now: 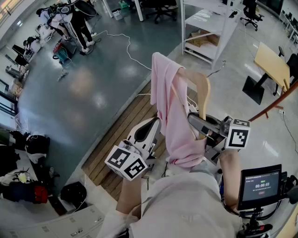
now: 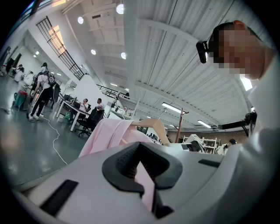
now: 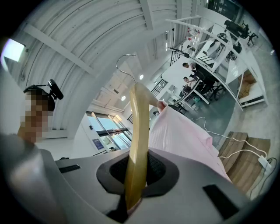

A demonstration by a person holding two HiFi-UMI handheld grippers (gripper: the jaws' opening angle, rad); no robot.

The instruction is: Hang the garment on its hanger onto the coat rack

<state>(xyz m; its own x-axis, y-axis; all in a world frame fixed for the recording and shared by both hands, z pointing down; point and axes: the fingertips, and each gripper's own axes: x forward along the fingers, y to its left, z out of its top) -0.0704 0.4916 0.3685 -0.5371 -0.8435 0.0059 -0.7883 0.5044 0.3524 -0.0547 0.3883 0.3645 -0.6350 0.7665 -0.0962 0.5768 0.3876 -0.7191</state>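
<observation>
Right gripper (image 3: 136,175) clenched on one arm of the wooden hanger (image 3: 136,127). Left gripper (image 2: 142,177) pinched on a fold of the pink shirt (image 2: 109,135) draped over that hanger — both held up in front of the chest, above the slatted wood flooring (image 1: 116,135). Metal hook (image 3: 126,65) free, pointing up. Coat rack not clearly identifiable. Probably best: lead with the hook, hanger level, left tongs only steadying the cloth — no tugging.

Below me I see a glossy grey floor (image 1: 84,86) crossed by a white cable (image 1: 127,44), a slatted wooden platform (image 1: 122,135), white shelving (image 1: 212,21) and a yellow table (image 1: 271,65); round lamps (image 2: 120,8) stud the ribbed white ceiling (image 2: 175,61).
</observation>
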